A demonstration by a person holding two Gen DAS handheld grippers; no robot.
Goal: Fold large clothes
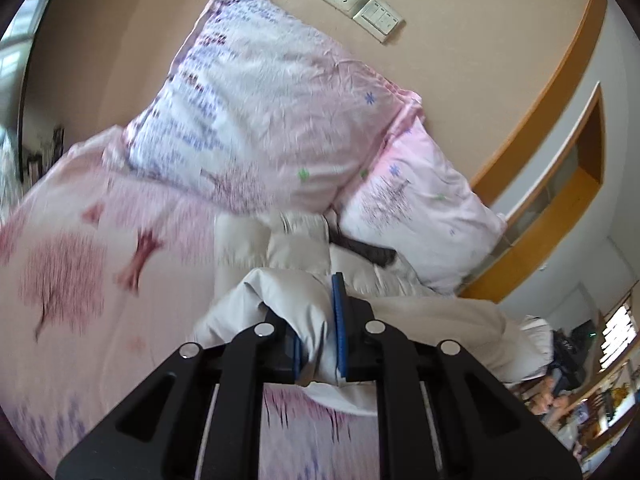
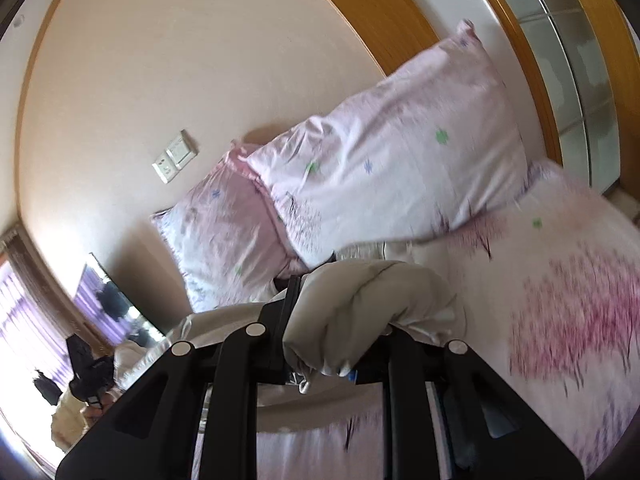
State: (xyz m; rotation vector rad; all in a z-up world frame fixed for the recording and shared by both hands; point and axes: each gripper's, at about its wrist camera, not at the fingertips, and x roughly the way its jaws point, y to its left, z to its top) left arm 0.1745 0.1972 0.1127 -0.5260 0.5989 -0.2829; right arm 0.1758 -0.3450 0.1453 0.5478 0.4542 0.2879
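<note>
Pink tree-print bed (image 1: 80, 248); pillows (image 1: 260, 112) against beige wall (image 1: 460, 80)

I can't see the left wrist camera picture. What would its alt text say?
Black left tongs with blue pads are shut on a bunched fold of a pale grey garment over a pink tree-print bedspread. Two matching pillows lean on a beige wall below a socket and switch plate.

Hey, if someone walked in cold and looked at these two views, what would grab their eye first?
Probably the pale puffy garment bunched low in the middle of both views, with the left gripper and the right gripper each shut on a fold of it. Behind it, two pink flower-print pillows lean against the beige wall, and the pink tree-print bedspread lies underneath.
</note>
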